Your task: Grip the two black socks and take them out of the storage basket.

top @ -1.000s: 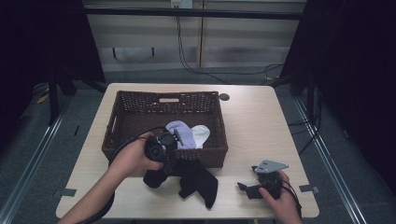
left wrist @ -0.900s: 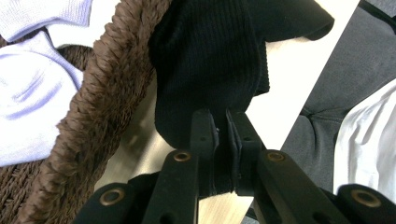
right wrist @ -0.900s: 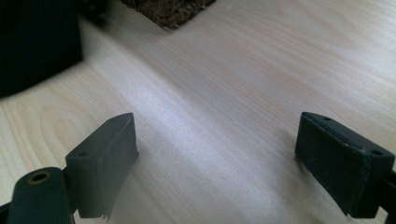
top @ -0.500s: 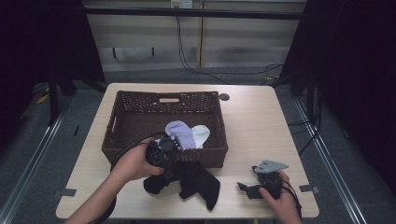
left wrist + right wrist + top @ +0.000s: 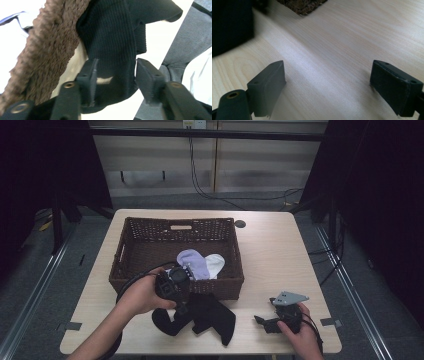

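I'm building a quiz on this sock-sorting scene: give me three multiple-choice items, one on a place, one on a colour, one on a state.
1. Where do the black socks lie?
A. Inside the basket
B. On the table in front of the basket
C. On the floor

2. What colours are the two socks inside the wicker basket?
A. Lilac and white
B. Red and green
C. Both black

3. How does the right gripper stand?
A. Shut on a sock
B. Open above the tabletop with nothing between its jaws
C. Shut on the basket rim

Answers:
1 B, the high view shows the dark heap on the table against the basket's near wall.
2 A, a lilac sock and a white sock lie side by side near the front wall.
3 B, the right gripper view shows bare wood between wide jaws.
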Action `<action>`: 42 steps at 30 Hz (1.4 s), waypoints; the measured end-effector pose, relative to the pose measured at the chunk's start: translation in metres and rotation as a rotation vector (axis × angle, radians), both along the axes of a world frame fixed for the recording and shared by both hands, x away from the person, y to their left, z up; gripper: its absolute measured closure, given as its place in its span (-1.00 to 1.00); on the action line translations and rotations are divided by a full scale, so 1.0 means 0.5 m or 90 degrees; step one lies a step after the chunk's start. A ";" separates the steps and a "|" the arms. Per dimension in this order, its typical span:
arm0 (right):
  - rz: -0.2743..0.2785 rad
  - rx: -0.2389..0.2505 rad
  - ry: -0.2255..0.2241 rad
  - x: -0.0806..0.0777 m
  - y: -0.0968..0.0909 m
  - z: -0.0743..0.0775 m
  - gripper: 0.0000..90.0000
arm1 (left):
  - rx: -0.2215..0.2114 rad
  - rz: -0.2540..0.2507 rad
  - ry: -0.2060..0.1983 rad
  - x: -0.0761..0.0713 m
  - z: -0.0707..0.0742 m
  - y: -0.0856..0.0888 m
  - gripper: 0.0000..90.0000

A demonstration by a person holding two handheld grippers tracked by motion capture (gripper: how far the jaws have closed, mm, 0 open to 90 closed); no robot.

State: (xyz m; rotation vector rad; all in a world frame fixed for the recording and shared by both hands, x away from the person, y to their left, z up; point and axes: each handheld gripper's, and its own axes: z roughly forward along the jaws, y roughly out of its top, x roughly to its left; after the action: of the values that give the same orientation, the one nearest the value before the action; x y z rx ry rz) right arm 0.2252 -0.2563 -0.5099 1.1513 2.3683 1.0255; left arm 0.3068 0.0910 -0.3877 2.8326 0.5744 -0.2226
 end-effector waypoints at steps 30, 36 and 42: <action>0.000 0.000 0.000 0.000 0.000 0.000 -0.73 | 0.005 0.059 -0.040 -0.024 -0.024 0.104 -0.35; 0.001 -0.001 -0.001 0.000 0.000 0.000 -0.73 | -0.007 0.076 -0.040 -0.032 -0.036 0.125 -0.36; 0.001 -0.001 -0.001 0.000 0.000 0.000 -0.73 | -0.031 0.097 -0.036 -0.037 -0.064 0.155 -0.36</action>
State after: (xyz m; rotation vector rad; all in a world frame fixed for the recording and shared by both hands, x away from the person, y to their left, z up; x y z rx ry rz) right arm 0.2252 -0.2563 -0.5100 1.1480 2.3677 1.0254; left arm 0.2883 0.1684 -0.4199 2.7223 0.7578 -0.1271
